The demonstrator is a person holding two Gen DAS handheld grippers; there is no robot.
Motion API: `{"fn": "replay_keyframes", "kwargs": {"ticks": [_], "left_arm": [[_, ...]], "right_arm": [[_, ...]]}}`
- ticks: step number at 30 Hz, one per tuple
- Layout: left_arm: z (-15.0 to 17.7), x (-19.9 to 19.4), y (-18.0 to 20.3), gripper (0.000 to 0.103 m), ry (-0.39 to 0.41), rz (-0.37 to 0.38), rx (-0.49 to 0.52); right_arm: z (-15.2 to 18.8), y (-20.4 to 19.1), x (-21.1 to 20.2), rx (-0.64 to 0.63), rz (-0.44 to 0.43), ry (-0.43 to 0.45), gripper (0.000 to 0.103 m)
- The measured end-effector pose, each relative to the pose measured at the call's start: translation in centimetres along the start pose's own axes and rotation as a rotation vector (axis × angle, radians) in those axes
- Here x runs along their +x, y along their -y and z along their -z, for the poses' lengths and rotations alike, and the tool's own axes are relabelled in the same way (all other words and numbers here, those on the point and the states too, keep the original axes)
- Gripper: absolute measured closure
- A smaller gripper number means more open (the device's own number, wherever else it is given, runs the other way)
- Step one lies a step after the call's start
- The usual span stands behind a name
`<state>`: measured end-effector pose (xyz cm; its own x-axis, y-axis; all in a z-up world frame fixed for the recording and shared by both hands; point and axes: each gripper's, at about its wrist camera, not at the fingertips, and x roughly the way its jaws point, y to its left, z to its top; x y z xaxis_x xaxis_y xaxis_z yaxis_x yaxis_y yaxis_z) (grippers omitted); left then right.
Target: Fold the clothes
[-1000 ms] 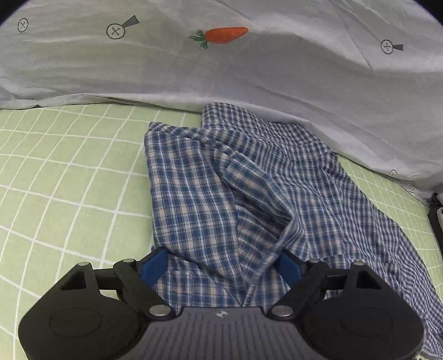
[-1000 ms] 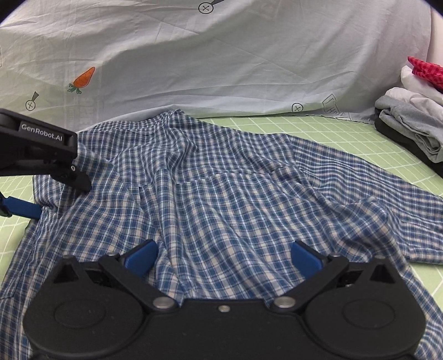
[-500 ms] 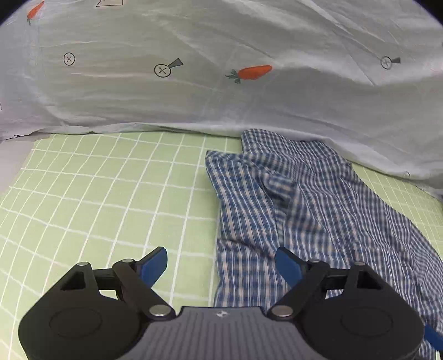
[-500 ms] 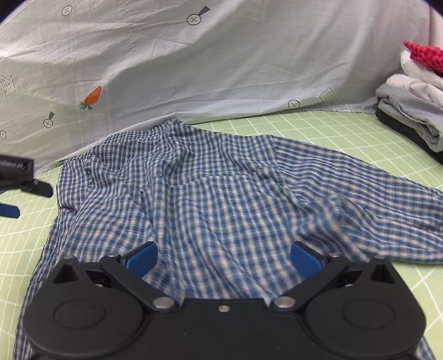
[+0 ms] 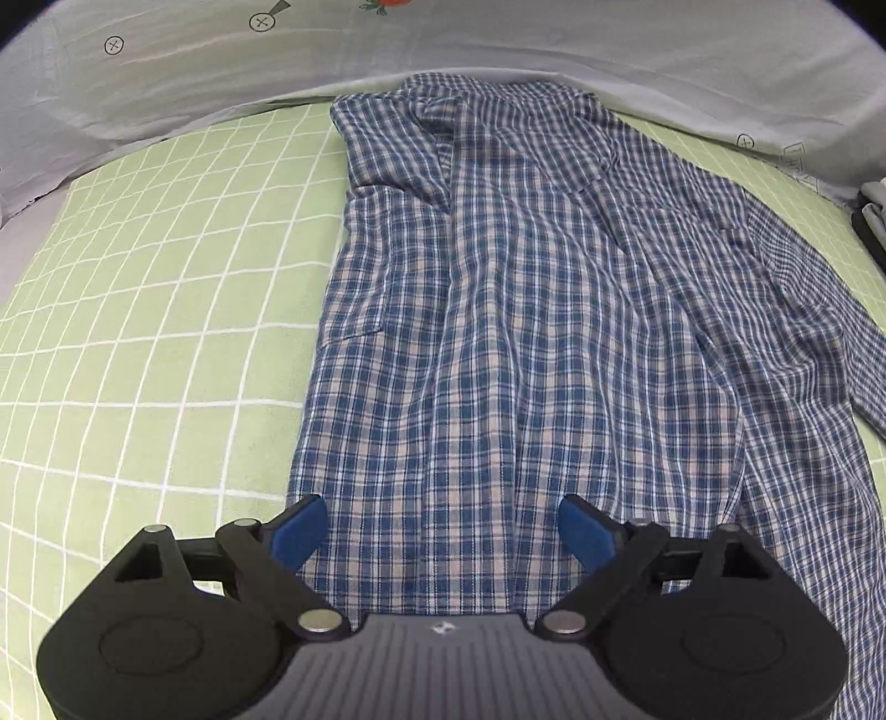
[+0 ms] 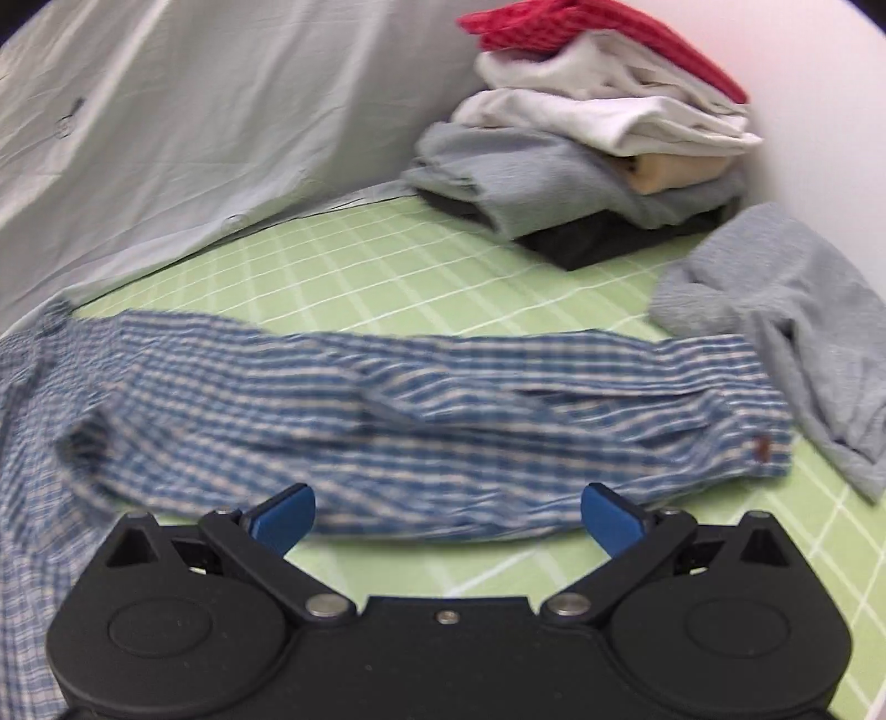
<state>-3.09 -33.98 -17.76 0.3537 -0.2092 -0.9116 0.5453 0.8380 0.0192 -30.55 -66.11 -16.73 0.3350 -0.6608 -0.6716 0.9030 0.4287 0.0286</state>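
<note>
A blue and white checked shirt [image 5: 526, 332] lies spread on the green gridded sheet [image 5: 138, 288], collar toward the far side. My left gripper [image 5: 443, 531] hangs above its lower hem, its jaws still opening and gripping nothing. In the right wrist view the shirt's long sleeve [image 6: 443, 410] stretches across to the right, its cuff ending beside a grey garment [image 6: 803, 332]. My right gripper [image 6: 447, 518] hovers open over the near edge of that sleeve, holding nothing.
A stack of folded clothes [image 6: 587, 138], red on top, then white, grey and black, sits at the back right. A pale grey sheet with carrot prints [image 5: 498, 50] drapes along the far side. Bare green sheet lies left of the shirt.
The left gripper drew back toward the hem, so the whole shirt front now shows. The right gripper swung right, from over the shirt body to its outstretched sleeve, bringing the clothes stack into view.
</note>
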Motion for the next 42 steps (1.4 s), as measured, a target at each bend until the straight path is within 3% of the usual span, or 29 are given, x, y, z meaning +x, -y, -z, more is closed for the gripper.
{"fn": "replay_keyframes", "kwargs": {"ticks": [4,10,18,21,25,27,32,34,35,39,42], "left_arm": [[0.2,1.1,1.7,0.010,-0.032,-0.071,0.071],[0.0,1.7,2.5,0.000,-0.031,-0.127,0.120],[-1.0,3.0,0.2,0.000,-0.103,-0.027,-0.028],[-1.2,3.3,-0.3,0.000,-0.117,0.005,-0.029],[-1.4,3.5,-0.3,0.000,-0.113,0.017,-0.002],[-1.4,3.5,-0.3,0.000,-0.108,0.019,0.003],[-1.3,3.6,0.0,0.000,-0.102,0.018,-0.005],[-1.2,3.6,0.1,0.000,-0.099,0.016,-0.011],[-1.2,3.6,0.1,0.000,-0.097,0.015,-0.015],[-0.9,3.5,0.3,0.000,-0.084,0.010,-0.025],[-0.7,3.5,0.3,0.000,-0.081,0.009,-0.027]], "right_arm": [[-1.4,4.2,2.2,0.087,0.118,0.037,0.000],[-2.5,4.9,4.1,0.026,0.191,0.066,0.000],[-2.2,6.9,4.1,0.098,0.268,0.046,0.000],[-1.6,8.2,4.3,0.174,0.259,0.019,0.000],[-1.7,8.0,4.2,0.167,0.244,-0.007,0.000],[-1.9,7.7,4.2,0.167,0.228,-0.024,0.005],[-2.7,6.0,3.9,0.156,0.159,-0.035,0.040],[-3.0,5.3,3.7,0.183,0.110,-0.036,0.069],[-3.1,5.1,3.7,0.218,0.074,-0.039,0.074],[-3.5,3.3,4.1,0.387,-0.119,-0.062,0.078],[-3.8,-0.5,4.4,0.433,-0.295,-0.094,0.079]]}}
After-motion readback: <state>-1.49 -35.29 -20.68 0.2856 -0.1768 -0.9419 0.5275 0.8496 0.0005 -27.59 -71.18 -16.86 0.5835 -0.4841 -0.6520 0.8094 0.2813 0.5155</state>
